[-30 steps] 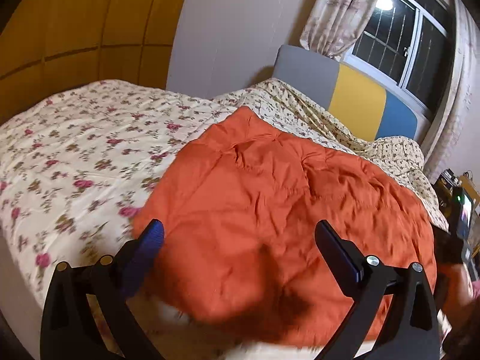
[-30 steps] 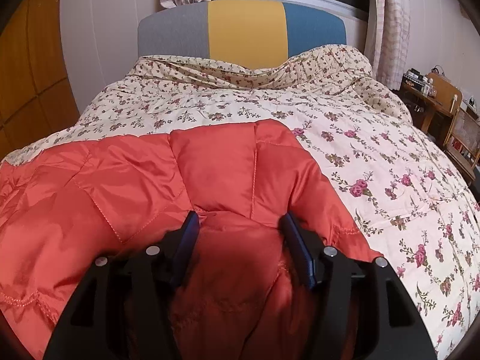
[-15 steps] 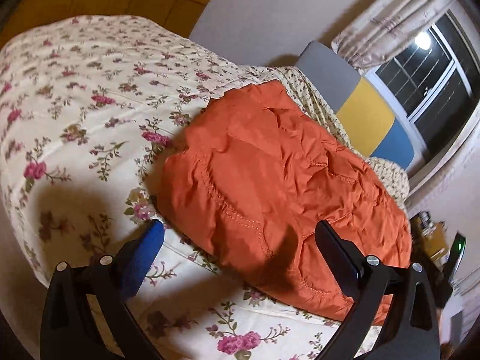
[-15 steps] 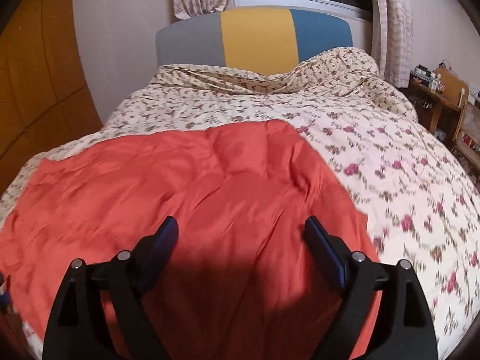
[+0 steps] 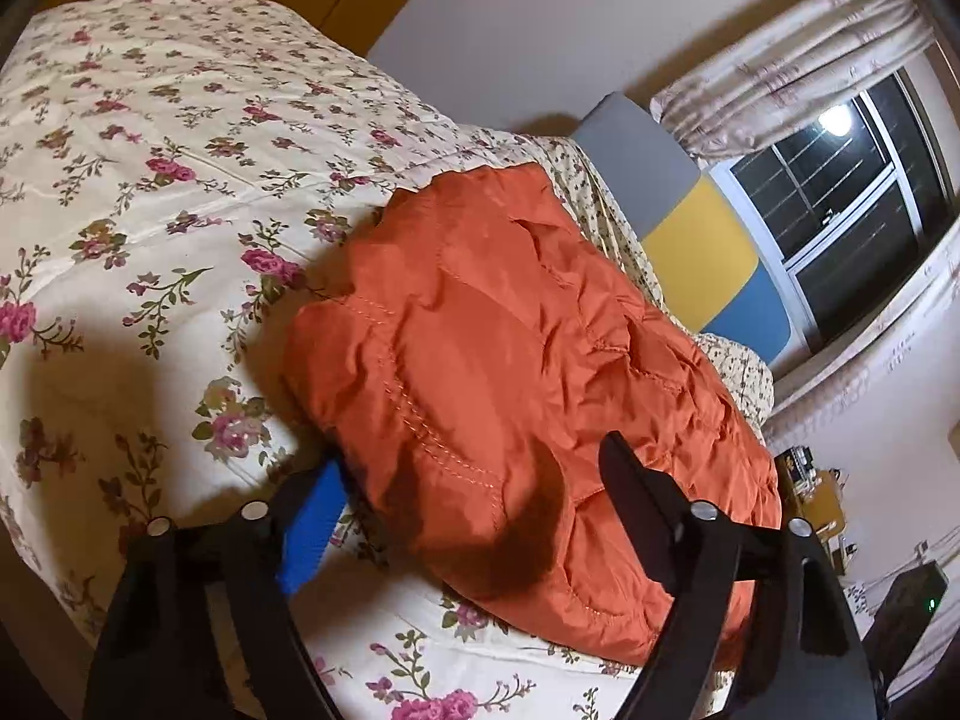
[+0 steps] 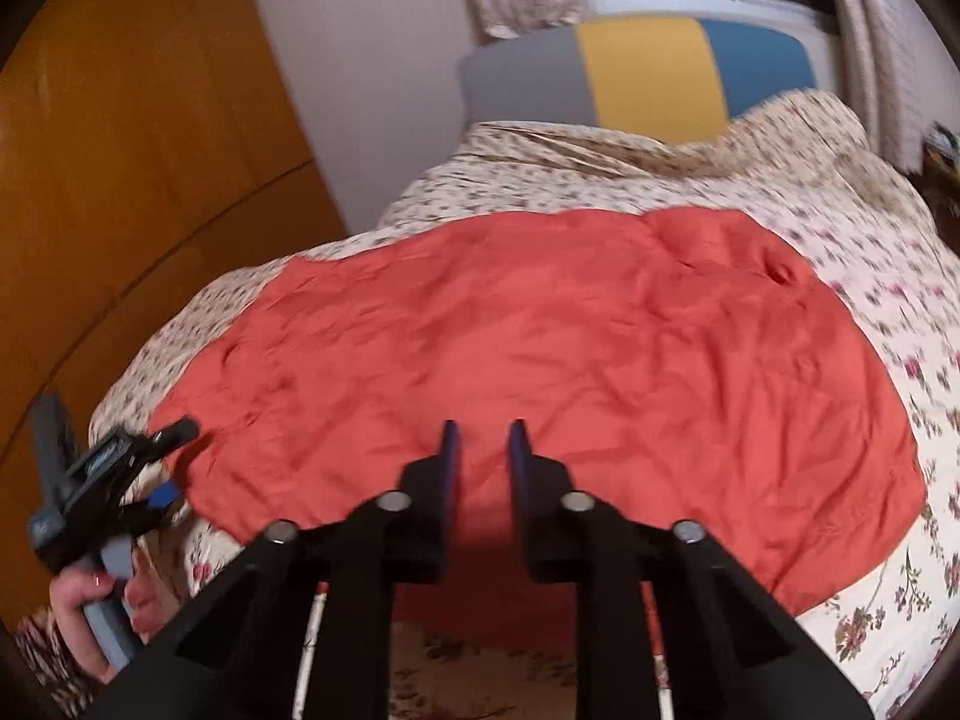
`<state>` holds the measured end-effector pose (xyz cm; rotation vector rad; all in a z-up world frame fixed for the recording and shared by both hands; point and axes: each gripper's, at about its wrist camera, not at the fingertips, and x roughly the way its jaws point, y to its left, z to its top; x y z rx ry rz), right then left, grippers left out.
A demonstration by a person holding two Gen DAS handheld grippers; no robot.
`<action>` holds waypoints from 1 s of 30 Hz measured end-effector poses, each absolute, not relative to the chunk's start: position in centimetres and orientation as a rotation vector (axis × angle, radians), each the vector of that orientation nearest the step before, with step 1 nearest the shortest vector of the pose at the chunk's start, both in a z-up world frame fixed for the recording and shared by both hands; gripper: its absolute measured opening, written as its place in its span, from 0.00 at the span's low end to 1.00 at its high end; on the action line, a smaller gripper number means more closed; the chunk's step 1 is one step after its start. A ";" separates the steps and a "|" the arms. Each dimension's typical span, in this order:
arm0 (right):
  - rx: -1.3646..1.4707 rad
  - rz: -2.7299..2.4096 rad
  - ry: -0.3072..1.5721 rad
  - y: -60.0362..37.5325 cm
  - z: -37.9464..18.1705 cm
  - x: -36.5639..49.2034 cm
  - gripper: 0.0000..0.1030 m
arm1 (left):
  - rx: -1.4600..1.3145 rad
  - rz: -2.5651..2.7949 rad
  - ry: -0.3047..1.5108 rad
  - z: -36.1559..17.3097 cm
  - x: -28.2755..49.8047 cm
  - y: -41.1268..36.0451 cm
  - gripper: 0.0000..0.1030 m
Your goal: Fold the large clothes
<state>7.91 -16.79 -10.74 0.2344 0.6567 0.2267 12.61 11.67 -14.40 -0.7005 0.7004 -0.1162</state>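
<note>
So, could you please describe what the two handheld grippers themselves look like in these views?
Both are matte black plastic with two angled fingers, silver pivot bolts and blue ribbed pads. The left gripper shows one blue pad; the right gripper has blue inner faces. From the right wrist view, the left one has a grey-blue handle, held by a bare hand. No cables visible.

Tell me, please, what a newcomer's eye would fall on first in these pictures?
The bright orange quilted jacket lies spread on the flowered bedspread and draws the eye first. Behind it, at the head of the bed, stands a headboard in grey, yellow and blue panels under a dark window. The left tool is spread wide at the jacket's near edge, while the right tool hangs over the garment with its fingers nearly together, with nothing between them.
</note>
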 end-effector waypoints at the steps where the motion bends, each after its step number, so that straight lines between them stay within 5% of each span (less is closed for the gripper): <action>1: 0.229 0.239 0.658 -16.2 -10.8 8.0 0.09 | -0.702 -0.118 0.698 -14.4 12.6 11.7 0.78; 24: 0.151 0.200 0.669 -14.2 -16.5 8.7 0.06 | -0.752 -0.104 0.588 -14.8 13.8 10.2 0.87; 26: 0.124 0.198 0.667 -13.9 -16.8 8.9 0.06 | -0.750 -0.095 0.586 -14.9 14.0 9.9 0.81; 30: 0.108 0.193 0.650 -13.6 -17.4 8.8 0.06 | -0.842 -0.033 0.609 -15.8 14.4 10.6 0.50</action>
